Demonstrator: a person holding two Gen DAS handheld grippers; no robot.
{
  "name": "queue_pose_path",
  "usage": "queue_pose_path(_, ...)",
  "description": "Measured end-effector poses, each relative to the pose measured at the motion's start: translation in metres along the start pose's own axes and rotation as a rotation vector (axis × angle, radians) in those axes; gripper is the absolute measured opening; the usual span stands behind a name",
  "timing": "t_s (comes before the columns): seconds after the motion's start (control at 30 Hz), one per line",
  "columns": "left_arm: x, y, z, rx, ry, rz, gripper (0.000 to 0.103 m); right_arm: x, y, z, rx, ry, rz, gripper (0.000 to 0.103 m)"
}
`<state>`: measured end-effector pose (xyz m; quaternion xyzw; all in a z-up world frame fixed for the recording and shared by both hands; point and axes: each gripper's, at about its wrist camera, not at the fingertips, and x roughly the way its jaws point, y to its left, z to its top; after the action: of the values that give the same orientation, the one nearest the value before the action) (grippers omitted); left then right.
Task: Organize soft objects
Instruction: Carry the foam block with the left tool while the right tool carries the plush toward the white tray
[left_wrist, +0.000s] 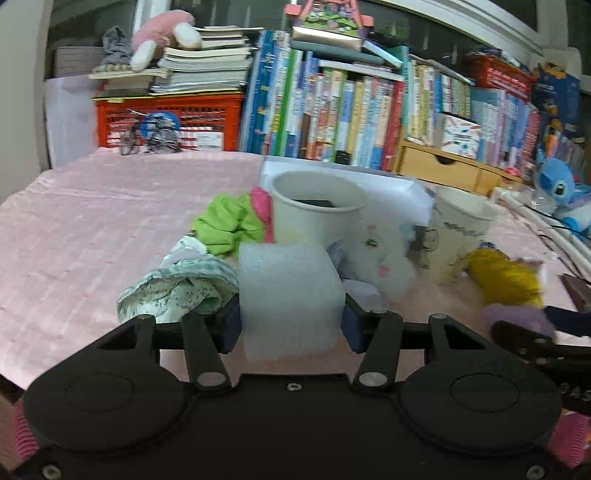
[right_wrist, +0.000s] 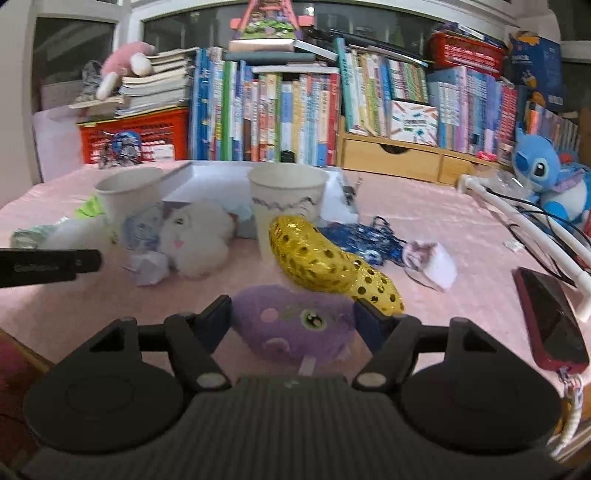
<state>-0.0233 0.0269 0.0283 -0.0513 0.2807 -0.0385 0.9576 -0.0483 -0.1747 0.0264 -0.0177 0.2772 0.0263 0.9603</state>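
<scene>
My left gripper (left_wrist: 290, 322) is shut on a white foam block (left_wrist: 290, 299), held just above the pink tablecloth (left_wrist: 92, 221). My right gripper (right_wrist: 293, 322) is shut on a purple plush toy (right_wrist: 295, 325) low over the cloth. In front lie a white fluffy plush (right_wrist: 195, 240), a gold sequinned pouch (right_wrist: 325, 258), a green cloth (left_wrist: 225, 225), a pale patterned cloth (left_wrist: 177, 288) and a blue tangle of cord (right_wrist: 362, 236). Two white paper cups (left_wrist: 314, 218) (right_wrist: 288, 192) stand before a white tray (right_wrist: 207, 184).
A wall of books (right_wrist: 295, 110), a red crate (left_wrist: 166, 122) and a wooden drawer box (right_wrist: 391, 155) line the back. A blue Stitch plush (right_wrist: 546, 173), a white pipe (right_wrist: 517, 221) and a red phone (right_wrist: 550, 321) are at the right.
</scene>
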Motion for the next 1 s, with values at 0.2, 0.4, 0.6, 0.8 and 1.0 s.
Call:
queue_pose_path(0.2,0.003,-0.008,-0.004,0.045,0.042,-0.064,0.056,0.004,0.006,-0.002,0.0,0.041,0.093,0.074)
queue_pose_path(0.4,-0.004,-0.019,-0.006,0.123,0.003,-0.037,0.072,0.001,0.009,-0.002,-0.017,0.029,0.099,0.074)
queue_pose_path(0.6,-0.011,-0.023,-0.004,0.137,-0.012,-0.089,0.071,-0.001,0.008,0.0,-0.016,0.021,0.1,0.074)
queue_pose_path(0.8,-0.015,-0.027,-0.005,0.154,-0.009,-0.102,0.071,-0.009,0.007,0.003,-0.015,-0.006,0.116,0.074)
queue_pose_path(1.0,-0.019,-0.02,-0.008,0.163,-0.009,-0.058,0.082,-0.017,0.006,0.007,-0.027,-0.043,0.105,0.074)
